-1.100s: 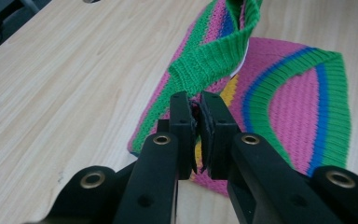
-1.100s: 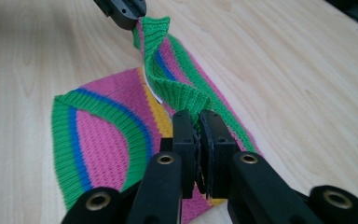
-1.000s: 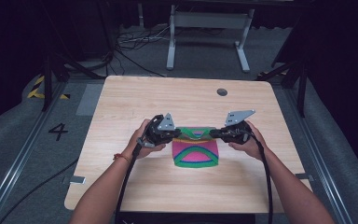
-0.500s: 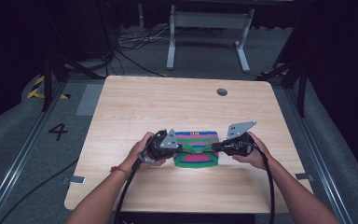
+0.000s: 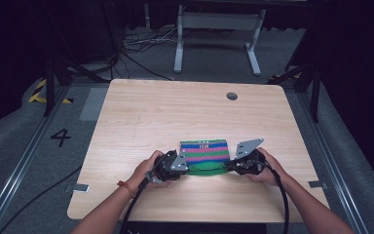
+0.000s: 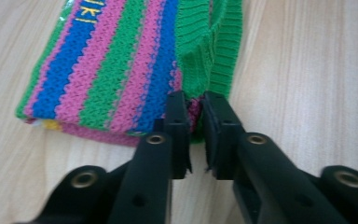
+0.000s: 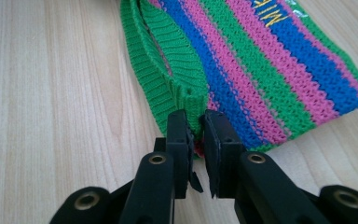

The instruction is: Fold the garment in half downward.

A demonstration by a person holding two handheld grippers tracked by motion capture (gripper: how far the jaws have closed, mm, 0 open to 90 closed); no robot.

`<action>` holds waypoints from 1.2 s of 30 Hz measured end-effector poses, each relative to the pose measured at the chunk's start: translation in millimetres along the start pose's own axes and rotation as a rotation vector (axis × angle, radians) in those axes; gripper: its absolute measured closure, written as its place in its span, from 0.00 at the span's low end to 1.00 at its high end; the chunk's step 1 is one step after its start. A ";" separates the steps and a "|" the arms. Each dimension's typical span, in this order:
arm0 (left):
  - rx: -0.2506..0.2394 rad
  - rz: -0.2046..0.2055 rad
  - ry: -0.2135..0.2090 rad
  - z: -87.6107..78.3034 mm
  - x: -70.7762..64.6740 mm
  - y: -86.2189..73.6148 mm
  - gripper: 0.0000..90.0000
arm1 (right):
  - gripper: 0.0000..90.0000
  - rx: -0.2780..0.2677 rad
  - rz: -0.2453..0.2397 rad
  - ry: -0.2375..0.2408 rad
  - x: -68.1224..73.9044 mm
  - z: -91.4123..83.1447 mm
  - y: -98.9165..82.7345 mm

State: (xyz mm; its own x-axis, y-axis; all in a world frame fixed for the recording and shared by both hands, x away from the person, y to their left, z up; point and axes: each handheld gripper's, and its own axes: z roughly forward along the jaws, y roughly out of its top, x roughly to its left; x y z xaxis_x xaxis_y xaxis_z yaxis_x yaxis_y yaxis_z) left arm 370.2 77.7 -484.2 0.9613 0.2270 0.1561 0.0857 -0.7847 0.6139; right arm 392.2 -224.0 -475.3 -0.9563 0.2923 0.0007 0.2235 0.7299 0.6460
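Observation:
A knitted cloth (image 5: 204, 155) with green, pink and blue stripes and yellow lettering lies folded flat on the wooden table (image 5: 185, 117), near its front edge. My left gripper (image 5: 182, 168) is shut on the cloth's near left corner (image 6: 193, 109), pinching the green ribbed hem. My right gripper (image 5: 228, 167) is shut on the near right corner (image 7: 195, 122), also at the green hem. Both grippers rest low at the table, one at each end of the cloth's front edge. A hand holds each gripper.
A round cable hole (image 5: 232, 96) sits in the table's far right part. Bare wood lies behind and beside the cloth. A white desk frame (image 5: 214, 39) and cables stand on the floor beyond the table. Black cables (image 5: 285, 204) trail from the grippers toward me.
Both grippers came down and toward the front edge with the cloth. The cloth went from a bunched, lifted shape to lying flat and spread wider between them.

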 end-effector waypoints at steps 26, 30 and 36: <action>-0.090 -0.089 0.005 -7.8 11.9 -12.4 0.74 | 0.79 -0.060 0.047 0.013 9.4 0.3 -6.9; -0.122 -0.103 0.024 -11.8 11.6 -9.9 0.71 | 0.78 -0.081 0.037 0.007 11.4 -5.1 -4.0; -0.109 -0.092 0.029 -3.8 7.5 0.6 0.70 | 0.77 -0.101 0.050 -0.012 12.0 -2.8 0.9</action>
State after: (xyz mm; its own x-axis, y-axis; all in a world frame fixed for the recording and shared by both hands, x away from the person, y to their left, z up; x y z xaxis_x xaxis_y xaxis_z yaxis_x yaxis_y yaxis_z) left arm 376.5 81.1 -479.7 0.9426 0.3129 0.1166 0.1427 -0.6931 0.7066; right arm 380.4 -221.5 -472.5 -0.9419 0.3349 0.0265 0.2506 0.6482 0.7191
